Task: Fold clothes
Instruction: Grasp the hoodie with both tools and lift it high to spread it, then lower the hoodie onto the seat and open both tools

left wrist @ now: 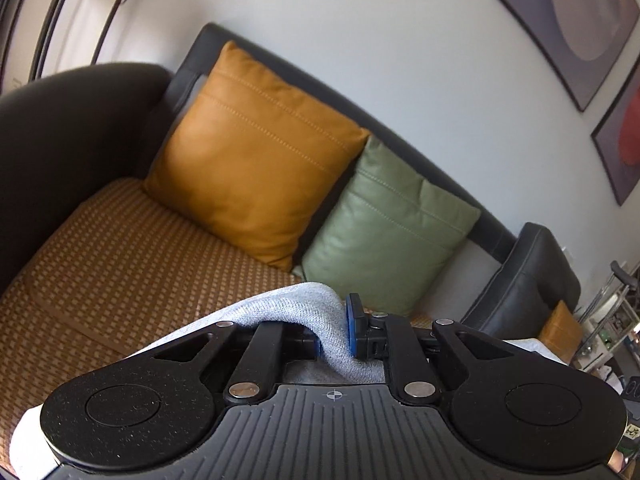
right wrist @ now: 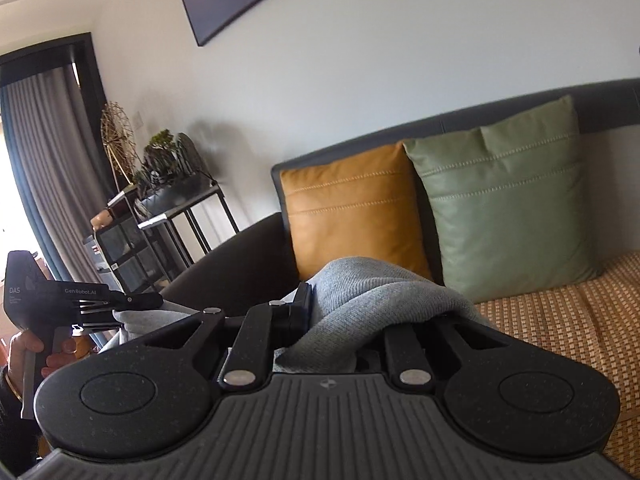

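A light grey knit garment (left wrist: 296,304) is pinched in my left gripper (left wrist: 334,332), whose blue-padded jaws are shut on a fold of it, held up above the sofa seat. In the right wrist view my right gripper (right wrist: 340,312) is shut on another bunch of the same grey garment (right wrist: 372,292), which drapes over the right finger and hides it. The left gripper (right wrist: 132,304) also shows at the far left of the right wrist view, held in a hand, with grey cloth in its jaws.
A dark sofa with a woven mat seat (left wrist: 120,256) lies below. An orange cushion (left wrist: 252,160) and a green cushion (left wrist: 384,232) lean on its back. A black shelf unit with plants (right wrist: 168,208) stands beside the sofa arm (right wrist: 236,256). Framed pictures (left wrist: 576,20) hang on the wall.
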`<state>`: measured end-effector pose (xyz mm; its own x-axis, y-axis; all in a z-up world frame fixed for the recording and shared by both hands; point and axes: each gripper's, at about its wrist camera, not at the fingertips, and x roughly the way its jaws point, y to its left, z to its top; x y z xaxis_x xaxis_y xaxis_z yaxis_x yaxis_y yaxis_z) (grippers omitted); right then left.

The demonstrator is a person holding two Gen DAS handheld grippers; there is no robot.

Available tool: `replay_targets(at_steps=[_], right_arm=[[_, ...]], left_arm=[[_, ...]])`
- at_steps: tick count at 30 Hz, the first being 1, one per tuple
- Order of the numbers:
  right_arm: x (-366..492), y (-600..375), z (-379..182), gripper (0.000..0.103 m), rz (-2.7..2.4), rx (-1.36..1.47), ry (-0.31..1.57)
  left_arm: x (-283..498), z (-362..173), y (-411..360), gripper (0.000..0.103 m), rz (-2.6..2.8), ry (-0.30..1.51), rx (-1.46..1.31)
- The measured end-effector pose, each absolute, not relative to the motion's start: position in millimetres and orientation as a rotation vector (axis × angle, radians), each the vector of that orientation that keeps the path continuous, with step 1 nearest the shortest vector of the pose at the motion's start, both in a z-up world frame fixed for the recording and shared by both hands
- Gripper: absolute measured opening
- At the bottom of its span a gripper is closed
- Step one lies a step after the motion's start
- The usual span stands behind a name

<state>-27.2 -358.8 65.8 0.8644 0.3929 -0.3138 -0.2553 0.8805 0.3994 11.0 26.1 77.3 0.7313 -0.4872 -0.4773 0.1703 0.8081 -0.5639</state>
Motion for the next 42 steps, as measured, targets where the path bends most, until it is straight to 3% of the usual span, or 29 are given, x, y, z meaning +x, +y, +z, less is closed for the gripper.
replay_targets(at_steps=[8, 14, 22, 23, 25, 26, 30, 31, 32, 34, 35, 42], right_arm=[[103.7, -364.4, 12.7, 0.017, 0.262, 0.385, 0.491], [209.8, -379.9, -59.8, 0.017, 0.159, 0.447, 0.59], [288.8, -398.1, -155.9, 0.017, 0.035, 0.542, 0.708], [295.4, -398.5, -169.0, 0.018, 0.022, 0.555, 0.734], [304.7, -399.7, -192.5, 0.019, -0.005, 0.588, 0.778], [305.5, -400.9, -201.7, 0.022, -0.019, 0.609, 0.79], [306.0, -405.8, -232.1, 0.027, -0.062, 0.691, 0.825], [302.9, -407.1, -228.2, 0.033, -0.055, 0.703, 0.82], [299.8, -408.5, -222.7, 0.049, -0.045, 0.714, 0.815], [288.6, -413.1, -203.9, 0.068, -0.038, 0.745, 0.771], [282.6, -415.8, -192.2, 0.071, -0.038, 0.761, 0.742], [217.6, -419.4, -114.6, 0.075, 0.043, 0.681, 0.694]], left_arm=[[149.1, 11.1, 17.2, 0.008, -0.293, 0.732, -0.607], [243.7, -59.5, -2.1, 0.008, -0.246, 0.798, -0.648], [323.0, -151.7, -34.5, 0.011, -0.18, 0.885, -0.581], [327.2, -162.5, -36.6, 0.022, -0.174, 0.899, -0.575], [332.3, -182.4, -39.5, 0.024, -0.17, 0.936, -0.56], [333.6, -190.0, -40.2, 0.036, -0.174, 0.949, -0.553], [337.2, -194.5, -44.3, 0.043, -0.176, 0.979, -0.515], [336.4, -189.4, -42.6, 0.054, -0.184, 0.986, -0.527], [334.5, -182.4, -41.1, 0.063, -0.194, 0.992, -0.551], [328.8, -165.2, -36.0, 0.076, -0.202, 0.982, -0.59], [325.3, -154.6, -33.2, 0.081, -0.206, 0.975, -0.605], [255.0, -71.9, -21.5, 0.082, -0.315, 0.899, -0.48]])
